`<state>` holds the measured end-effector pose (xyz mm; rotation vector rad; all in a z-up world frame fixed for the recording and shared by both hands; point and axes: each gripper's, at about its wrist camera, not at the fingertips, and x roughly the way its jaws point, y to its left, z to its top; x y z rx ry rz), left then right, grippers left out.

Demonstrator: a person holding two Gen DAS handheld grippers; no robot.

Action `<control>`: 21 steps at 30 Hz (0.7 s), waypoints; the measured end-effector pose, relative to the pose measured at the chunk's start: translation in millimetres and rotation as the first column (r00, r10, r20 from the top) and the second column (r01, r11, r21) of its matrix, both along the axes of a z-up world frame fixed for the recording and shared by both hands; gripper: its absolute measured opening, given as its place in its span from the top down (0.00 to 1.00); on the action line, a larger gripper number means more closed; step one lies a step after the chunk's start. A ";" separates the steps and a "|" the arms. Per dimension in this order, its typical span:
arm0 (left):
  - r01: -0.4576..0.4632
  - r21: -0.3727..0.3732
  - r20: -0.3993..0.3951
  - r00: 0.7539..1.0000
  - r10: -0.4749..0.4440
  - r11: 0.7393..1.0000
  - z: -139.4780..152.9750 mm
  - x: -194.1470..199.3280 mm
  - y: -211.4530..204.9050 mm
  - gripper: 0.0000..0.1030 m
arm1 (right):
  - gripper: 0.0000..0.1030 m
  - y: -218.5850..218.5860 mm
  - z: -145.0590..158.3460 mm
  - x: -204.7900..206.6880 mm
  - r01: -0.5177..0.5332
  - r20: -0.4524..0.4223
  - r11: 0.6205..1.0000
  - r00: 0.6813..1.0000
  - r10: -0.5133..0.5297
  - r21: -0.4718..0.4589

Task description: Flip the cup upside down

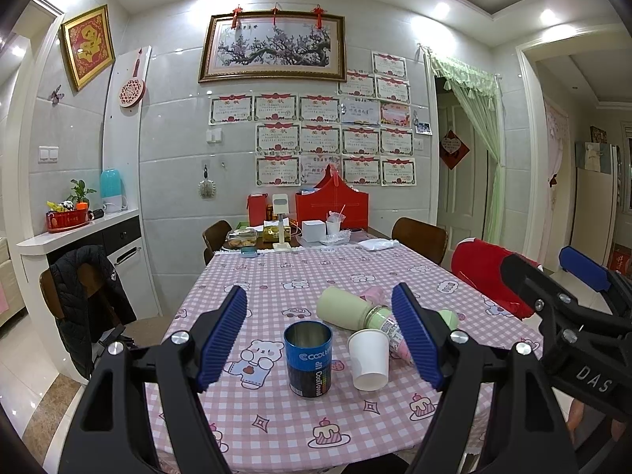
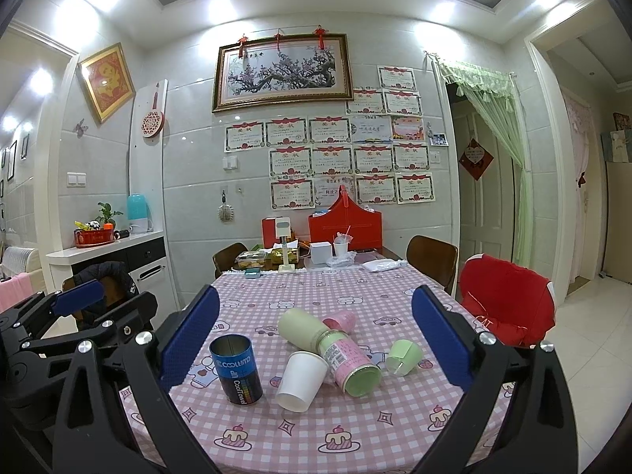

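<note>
A family dining room in a home is showing here: a counter (image 2: 355, 426) wearing a pink checked cloth with cartoon bears, wooden chairs (image 2: 432, 256) standing around it, school award certificates (image 2: 331, 158) hanging on the far tiled wall under a framed blossom painting (image 2: 282, 71), a green curtain (image 2: 509, 126) draping the right doorway.

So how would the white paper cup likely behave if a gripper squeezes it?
The white paper cup looks thin-walled and empty, so it is probably light and apt to crumple under a firm squeeze. Standing mouth up on its narrower base beside the blue tin, it may tip or slide when nudged.
</note>
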<state>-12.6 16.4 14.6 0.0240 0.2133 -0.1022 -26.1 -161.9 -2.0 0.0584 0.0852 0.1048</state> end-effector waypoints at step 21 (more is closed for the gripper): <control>-0.002 0.000 0.003 1.000 0.002 1.000 -1.0 -1.0 2.3 0.27 | 0.08 -0.6 -2.4 0.3 0.000 -0.008 1.000 1.000 0.000 -0.001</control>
